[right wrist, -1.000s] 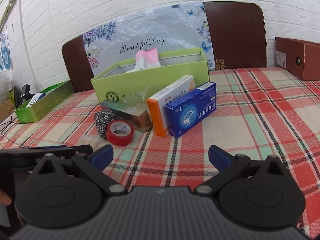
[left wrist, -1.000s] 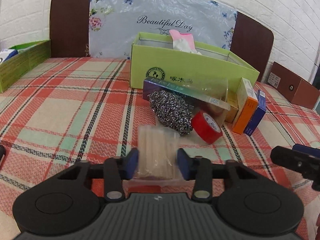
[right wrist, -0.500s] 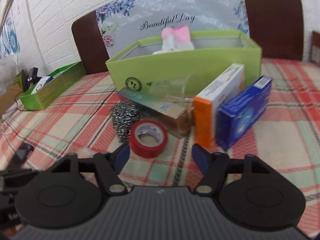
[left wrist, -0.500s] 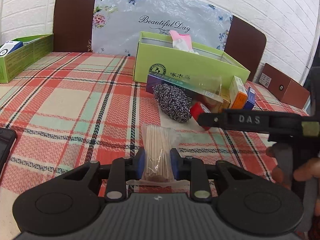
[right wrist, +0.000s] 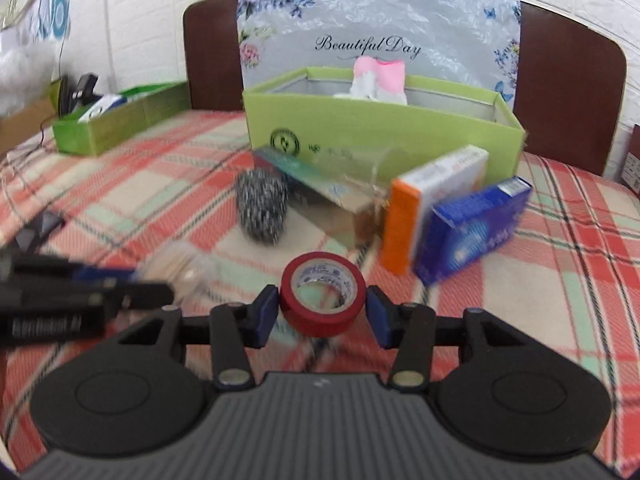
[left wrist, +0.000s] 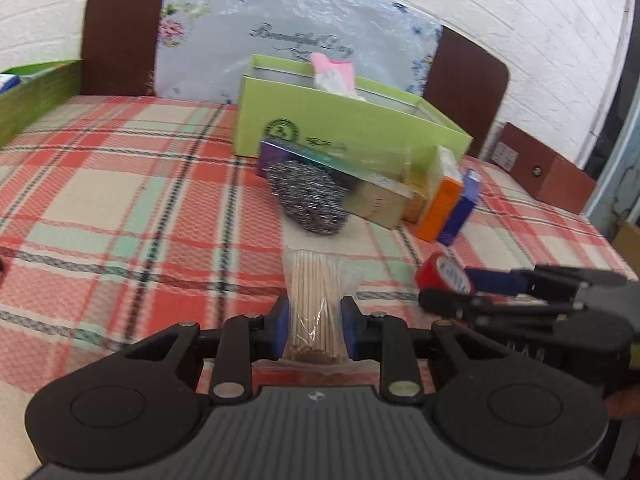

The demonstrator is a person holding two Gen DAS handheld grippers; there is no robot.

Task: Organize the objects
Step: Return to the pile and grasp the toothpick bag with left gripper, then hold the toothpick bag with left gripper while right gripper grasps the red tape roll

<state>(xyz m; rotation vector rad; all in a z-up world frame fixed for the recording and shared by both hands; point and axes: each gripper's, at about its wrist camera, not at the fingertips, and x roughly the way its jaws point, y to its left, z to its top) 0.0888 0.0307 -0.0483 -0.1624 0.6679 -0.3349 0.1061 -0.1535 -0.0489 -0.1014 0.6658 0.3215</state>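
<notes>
My left gripper (left wrist: pixel 314 326) is shut on a clear bag of wooden sticks (left wrist: pixel 316 300), held just above the plaid cloth. My right gripper (right wrist: pixel 322 314) is closed in around a red tape roll (right wrist: pixel 322 298), its blue pads at the roll's two sides; contact is unclear. The tape roll (left wrist: pixel 444 276) and the right gripper also show at the right of the left wrist view. Behind stand a steel scourer (right wrist: pixel 262 208), a long teal box (right wrist: pixel 316 184), an orange box (right wrist: pixel 432 208), a blue box (right wrist: pixel 472 228) and a green open box (right wrist: pixel 380 128).
A second green tray (right wrist: pixel 116 120) sits far left on the plaid bed cover (left wrist: pixel 120 208). A brown box (left wrist: pixel 548 176) stands at the far right. A headboard with a floral sheet (right wrist: pixel 380 36) backs the scene. The left gripper's body (right wrist: pixel 68 300) is close at left.
My left gripper shut on the stick bag and moved it slightly. My right gripper moved forward to the red tape roll and narrowed around it.
</notes>
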